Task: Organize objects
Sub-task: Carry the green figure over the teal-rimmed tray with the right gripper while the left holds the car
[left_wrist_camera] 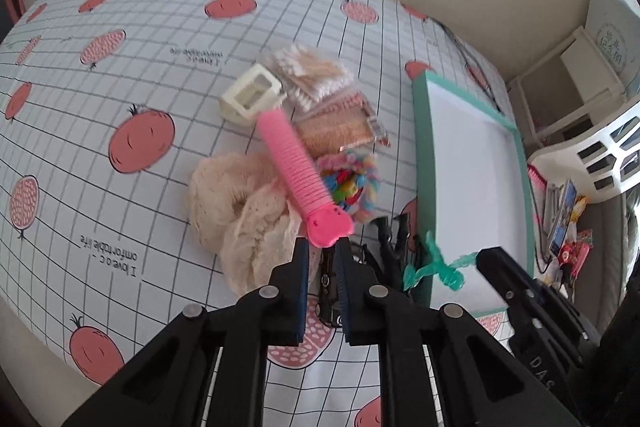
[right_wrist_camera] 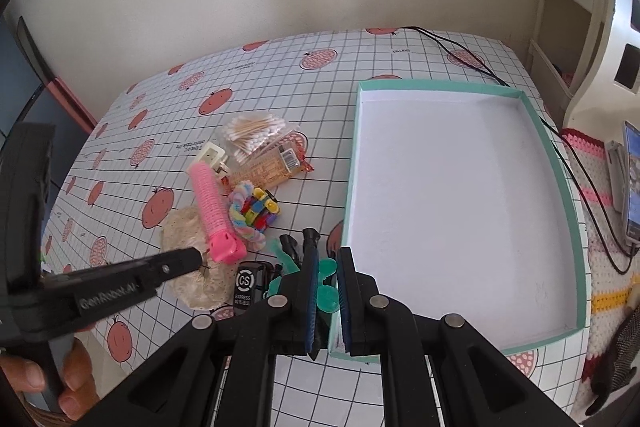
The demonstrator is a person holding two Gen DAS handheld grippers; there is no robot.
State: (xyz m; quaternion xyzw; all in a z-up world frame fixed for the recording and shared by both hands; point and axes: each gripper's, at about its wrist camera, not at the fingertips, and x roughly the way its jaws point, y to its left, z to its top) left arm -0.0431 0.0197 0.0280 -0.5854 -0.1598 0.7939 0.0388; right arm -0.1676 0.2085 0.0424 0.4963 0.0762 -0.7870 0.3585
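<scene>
A pile of small objects lies on the tablecloth: a pink hair roller (left_wrist_camera: 294,163) (right_wrist_camera: 210,203), cream lace scrunchies (left_wrist_camera: 236,211), a colourful toy with a pastel loop (left_wrist_camera: 352,183) (right_wrist_camera: 256,209), cotton swabs (left_wrist_camera: 308,69) (right_wrist_camera: 256,133), a cream plastic piece (left_wrist_camera: 252,95) and a black stamp (right_wrist_camera: 246,285). My left gripper (left_wrist_camera: 323,247) is shut on the pink roller's end. My right gripper (right_wrist_camera: 328,267) is shut on a green plastic figure (right_wrist_camera: 326,295) (left_wrist_camera: 434,263) beside the tray's near-left corner. The teal-rimmed white tray (right_wrist_camera: 560,163) (left_wrist_camera: 420,147) is on the right.
A black cable (right_wrist_camera: 472,63) runs behind the tray. A white cabinet (right_wrist_camera: 576,7) and a crocheted mat (right_wrist_camera: 600,187) with a phone stand to the right. The wall is behind the table.
</scene>
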